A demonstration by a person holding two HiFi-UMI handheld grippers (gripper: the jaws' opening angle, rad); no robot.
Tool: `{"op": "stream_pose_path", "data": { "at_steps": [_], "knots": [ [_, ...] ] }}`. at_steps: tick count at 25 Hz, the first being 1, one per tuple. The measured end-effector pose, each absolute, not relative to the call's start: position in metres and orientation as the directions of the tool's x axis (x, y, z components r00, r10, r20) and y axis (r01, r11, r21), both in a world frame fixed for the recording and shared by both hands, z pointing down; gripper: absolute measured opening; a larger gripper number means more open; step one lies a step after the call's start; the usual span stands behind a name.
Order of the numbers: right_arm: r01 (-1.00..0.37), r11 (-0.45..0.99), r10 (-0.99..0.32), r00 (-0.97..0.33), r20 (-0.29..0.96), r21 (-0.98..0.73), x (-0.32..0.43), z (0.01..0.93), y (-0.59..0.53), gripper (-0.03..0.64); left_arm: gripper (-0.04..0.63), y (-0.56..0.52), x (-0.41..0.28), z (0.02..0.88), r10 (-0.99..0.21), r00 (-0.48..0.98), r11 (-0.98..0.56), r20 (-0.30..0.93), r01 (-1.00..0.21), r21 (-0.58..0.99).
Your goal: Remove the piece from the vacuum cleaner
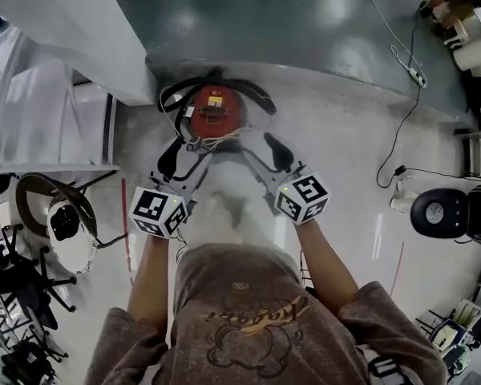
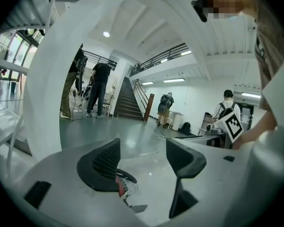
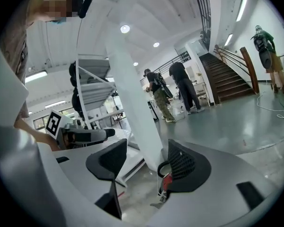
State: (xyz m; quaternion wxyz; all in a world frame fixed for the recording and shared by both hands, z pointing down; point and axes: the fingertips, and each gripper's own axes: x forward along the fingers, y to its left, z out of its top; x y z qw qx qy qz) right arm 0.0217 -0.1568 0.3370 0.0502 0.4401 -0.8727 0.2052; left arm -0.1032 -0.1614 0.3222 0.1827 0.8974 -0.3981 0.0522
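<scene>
Left gripper (image 1: pixel 188 159), right gripper (image 1: pixel 260 152): jaws apart, gripping nothing, at 7 and 5 o'clock of red vacuum cleaner (image 1: pixel 215 109) on floor (image 1: pixel 345 135).

The vacuum (image 1: pixel 216 112) sits small in the head view; which part comes off cannot be told. Each gripper view shows only a red sliver of it behind a jaw. The bottom edge cuts off the person (image 1: pixel 248 319).
</scene>
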Motion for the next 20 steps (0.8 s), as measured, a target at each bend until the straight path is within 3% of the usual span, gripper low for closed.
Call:
{"op": "stream_pose_path", "data": {
  "at_steps": [12, 20],
  "knots": [
    [-0.818, 0.505, -0.631, -0.568, 0.528, -0.276, 0.028, 0.54, -0.181, 0.242, 0.281, -0.198, -0.088, 0.522, -0.526, 0.734, -0.642, 0.43, -0.674, 0.365],
    [-0.785, 0.55, -0.518, -0.589, 0.621, -0.285, 0.009, 0.678, -0.167, 0.242, 0.281, -0.19, -0.082, 0.653, -0.426, 0.753, -0.662, 0.501, -0.637, 0.395]
  ]
}}
